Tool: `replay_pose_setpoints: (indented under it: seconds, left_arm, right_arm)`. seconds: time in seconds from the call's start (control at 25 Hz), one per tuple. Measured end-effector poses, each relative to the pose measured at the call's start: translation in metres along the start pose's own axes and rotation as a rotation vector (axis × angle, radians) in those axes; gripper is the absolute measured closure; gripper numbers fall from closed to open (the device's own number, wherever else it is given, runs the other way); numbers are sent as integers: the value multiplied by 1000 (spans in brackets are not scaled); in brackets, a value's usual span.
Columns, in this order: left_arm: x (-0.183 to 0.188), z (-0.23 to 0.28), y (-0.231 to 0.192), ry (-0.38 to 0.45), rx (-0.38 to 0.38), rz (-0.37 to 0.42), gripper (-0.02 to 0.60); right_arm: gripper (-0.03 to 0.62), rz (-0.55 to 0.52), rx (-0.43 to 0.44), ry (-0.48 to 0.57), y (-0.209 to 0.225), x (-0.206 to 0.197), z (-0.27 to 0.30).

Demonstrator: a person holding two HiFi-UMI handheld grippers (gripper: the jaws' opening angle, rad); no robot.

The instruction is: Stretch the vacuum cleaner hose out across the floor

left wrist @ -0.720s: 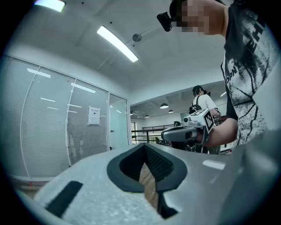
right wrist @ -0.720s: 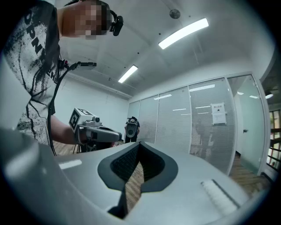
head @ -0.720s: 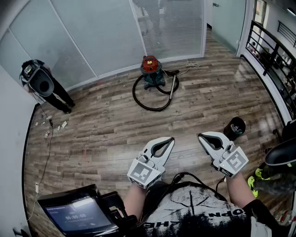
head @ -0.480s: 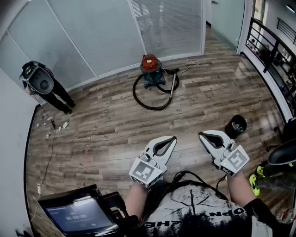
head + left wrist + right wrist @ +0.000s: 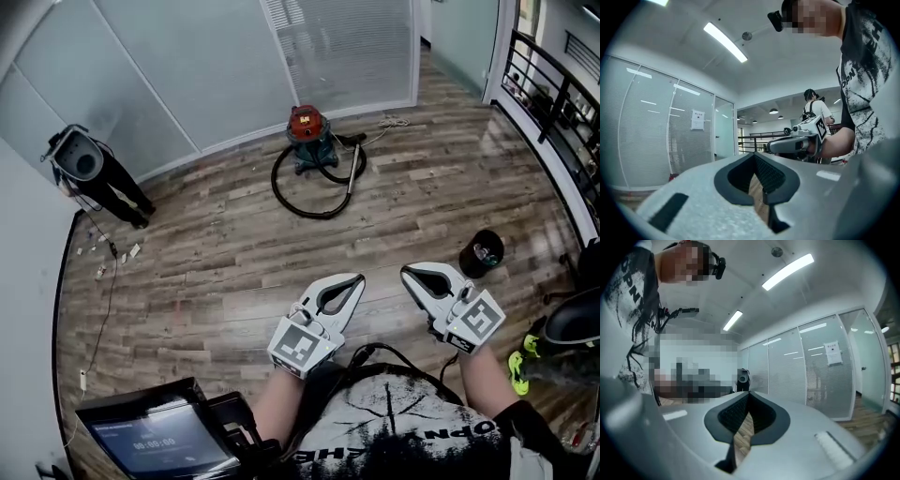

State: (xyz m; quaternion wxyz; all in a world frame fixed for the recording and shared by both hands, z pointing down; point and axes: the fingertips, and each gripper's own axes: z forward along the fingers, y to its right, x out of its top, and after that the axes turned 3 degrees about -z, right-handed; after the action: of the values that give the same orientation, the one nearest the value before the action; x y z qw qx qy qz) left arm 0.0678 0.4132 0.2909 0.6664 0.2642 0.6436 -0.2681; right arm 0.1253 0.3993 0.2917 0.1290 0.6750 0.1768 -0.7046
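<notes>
Head view: my left gripper (image 5: 354, 279) and right gripper (image 5: 406, 273) closed, empty, lower centre; hose (image 5: 309, 209) looped beside vacuum cleaner (image 5: 307, 131), upper centre.

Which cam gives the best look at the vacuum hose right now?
Head view: the black hose lies in a loop on the floor in front of the vacuum cleaner. Neither gripper view shows the hose; both look over shut jaws at glass walls and ceiling.
</notes>
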Motion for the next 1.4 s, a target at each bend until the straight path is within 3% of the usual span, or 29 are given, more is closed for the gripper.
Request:
replay_pose_setpoints:
  seconds: [0.28,0.44,0.68,0.92,1.16,1.4]
  left_arm:
    - [-9,-1,0,-23,25,-8,581]
    - [-9,-13,-12,-23,55,-13,581]
    - [-2,-12,-24,25,60,46,581]
    - [0,-10,-46,53,62,23,581]
    - [-17,-4,-92,7,49,-6,581]
    - [-22,-4,-162,32,16,-34,581]
  right_arm:
    - [588,45,81,35,-7,-1,8]
    - [588,6,104,28,-14,0,24]
    - [588,6,90,40,1,-3,24]
    - [588,9,75,12,7,-11,37]
    - [588,12,61,-22,27,-19,73]
    - [588,-23,54,-44,42,-13,138]
